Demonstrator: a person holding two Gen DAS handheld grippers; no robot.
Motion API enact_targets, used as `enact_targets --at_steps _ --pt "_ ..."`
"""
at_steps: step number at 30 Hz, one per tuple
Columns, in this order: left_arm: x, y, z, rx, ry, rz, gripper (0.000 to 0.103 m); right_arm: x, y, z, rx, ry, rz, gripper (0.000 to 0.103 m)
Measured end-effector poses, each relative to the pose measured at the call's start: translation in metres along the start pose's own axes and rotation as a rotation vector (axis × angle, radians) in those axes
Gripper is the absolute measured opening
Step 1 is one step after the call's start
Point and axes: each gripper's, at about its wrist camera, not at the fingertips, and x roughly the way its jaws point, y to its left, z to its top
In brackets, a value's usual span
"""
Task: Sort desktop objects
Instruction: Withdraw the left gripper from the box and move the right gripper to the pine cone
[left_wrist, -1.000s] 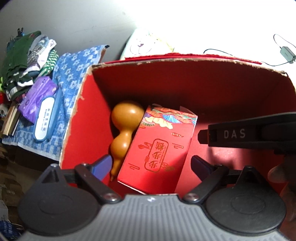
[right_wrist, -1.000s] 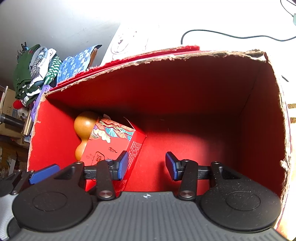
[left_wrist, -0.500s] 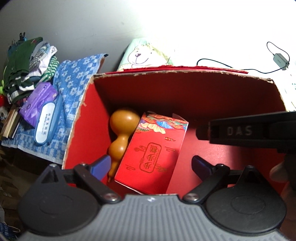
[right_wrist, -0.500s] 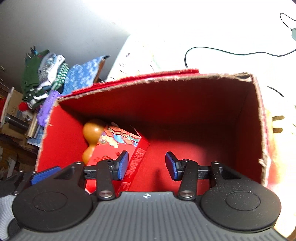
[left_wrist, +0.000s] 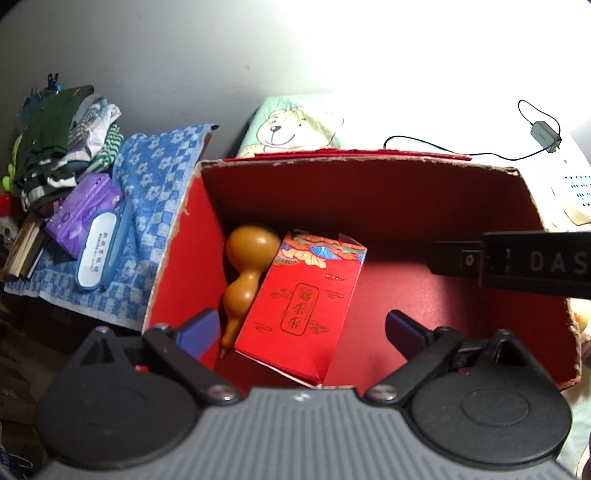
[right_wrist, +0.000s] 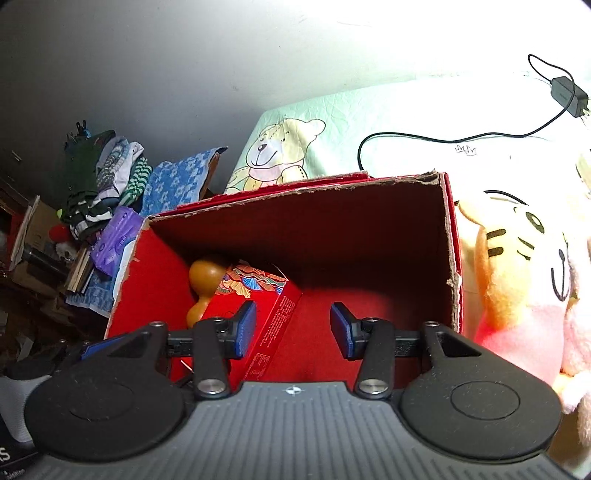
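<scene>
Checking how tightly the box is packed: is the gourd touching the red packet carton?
Touching. The left wrist view shows the gourd lying against the carton's left side, with no gap showing between them.

Both grippers point steeply downward, left gripper (left_wrist: 297, 328) and right gripper (right_wrist: 293, 326), jaws apart and empty.

Left tool (left_wrist: 297, 332) black arms, blue pads, silver screws, ribbed grey body; right tool (right_wrist: 293, 328) alike
</scene>
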Motion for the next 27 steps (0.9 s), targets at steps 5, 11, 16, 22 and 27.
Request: enact_targets --at_steps 5,11,16,22,27 --pt "-0.010 0.000 -0.008 0.000 -0.007 -0.003 0.098 -0.017 0.002 -0.013 -0.013 -0.052 -0.006 0.047" --pt "-0.024 -0.006 -0.019 0.026 -0.021 0.008 0.098 -0.031 0.007 -0.033 -0.039 -0.095 -0.036 0.047" --pt "-0.037 -0.009 -0.029 0.030 -0.031 0.004 0.098 -0.051 0.007 -0.048 -0.055 -0.132 -0.052 0.047" --pt "-0.052 -0.018 -0.049 0.017 -0.034 -0.039 0.098 -0.075 0.000 -0.063 -0.038 -0.135 0.012 0.048" --pt "-0.055 -0.035 -0.069 -0.019 -0.001 -0.120 0.098 -0.094 -0.017 -0.074 -0.037 -0.131 0.060 0.048"
